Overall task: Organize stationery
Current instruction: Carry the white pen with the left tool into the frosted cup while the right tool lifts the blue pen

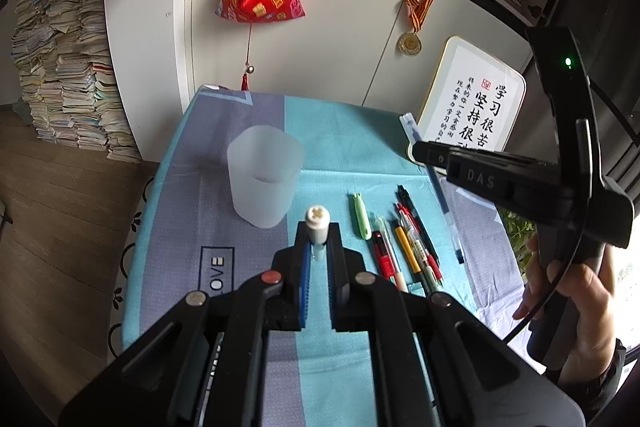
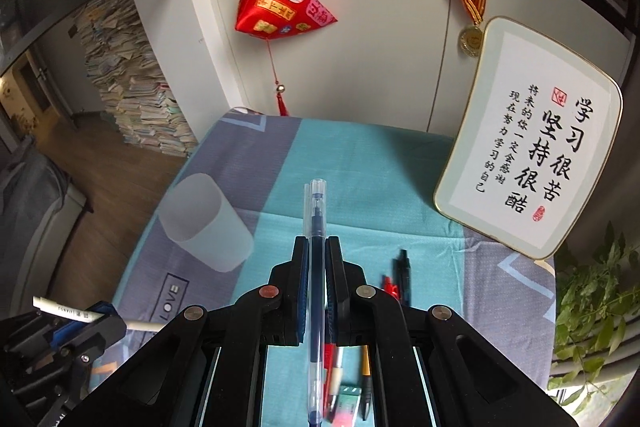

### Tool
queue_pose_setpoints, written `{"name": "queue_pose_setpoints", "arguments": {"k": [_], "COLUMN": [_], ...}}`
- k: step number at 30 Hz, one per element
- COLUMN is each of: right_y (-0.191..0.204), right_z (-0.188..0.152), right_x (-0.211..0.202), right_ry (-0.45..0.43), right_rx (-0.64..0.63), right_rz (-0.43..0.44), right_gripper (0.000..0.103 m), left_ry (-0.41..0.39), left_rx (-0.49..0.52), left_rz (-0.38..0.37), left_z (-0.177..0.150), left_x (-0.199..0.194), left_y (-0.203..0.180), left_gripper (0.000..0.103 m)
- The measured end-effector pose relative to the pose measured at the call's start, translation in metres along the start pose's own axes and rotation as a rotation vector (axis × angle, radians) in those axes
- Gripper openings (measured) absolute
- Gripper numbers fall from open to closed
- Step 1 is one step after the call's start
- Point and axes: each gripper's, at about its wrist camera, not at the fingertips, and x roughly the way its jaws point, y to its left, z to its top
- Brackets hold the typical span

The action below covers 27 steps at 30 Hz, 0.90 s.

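A frosted white cup stands upright on the blue and grey cloth; it also shows in the right wrist view. My left gripper is shut on a cream white pen, held just in front of the cup. That pen shows in the right wrist view at the lower left. My right gripper is shut on a clear pen with blue ink, held above the cloth to the right of the cup. In the left wrist view this pen hangs from the right gripper. Several pens lie in a row on the cloth.
A framed calligraphy board leans against the wall at the back right. A red pyramid ornament and a medal hang on the wall. Stacks of books stand on the floor to the left. A plant is at the right.
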Motion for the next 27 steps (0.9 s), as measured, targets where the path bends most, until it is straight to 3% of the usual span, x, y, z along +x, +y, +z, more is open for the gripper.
{"name": "queue_pose_setpoints", "arguments": {"k": [11, 27], "right_y": [0.016, 0.017], "right_z": [0.009, 0.011], "right_x": [-0.008, 0.001], "right_ry": [-0.033, -0.025], "right_rx": [-0.003, -0.002], "right_rz": [0.026, 0.014], "right_gripper": [0.006, 0.006], "left_ry": [-0.073, -0.009], "left_rx": [0.043, 0.000], "left_rz": [0.081, 0.113], "left_z": [0.055, 0.060], "left_x": [-0.015, 0.032], "left_y": [0.011, 0.032], "left_gripper": [0.005, 0.005]}}
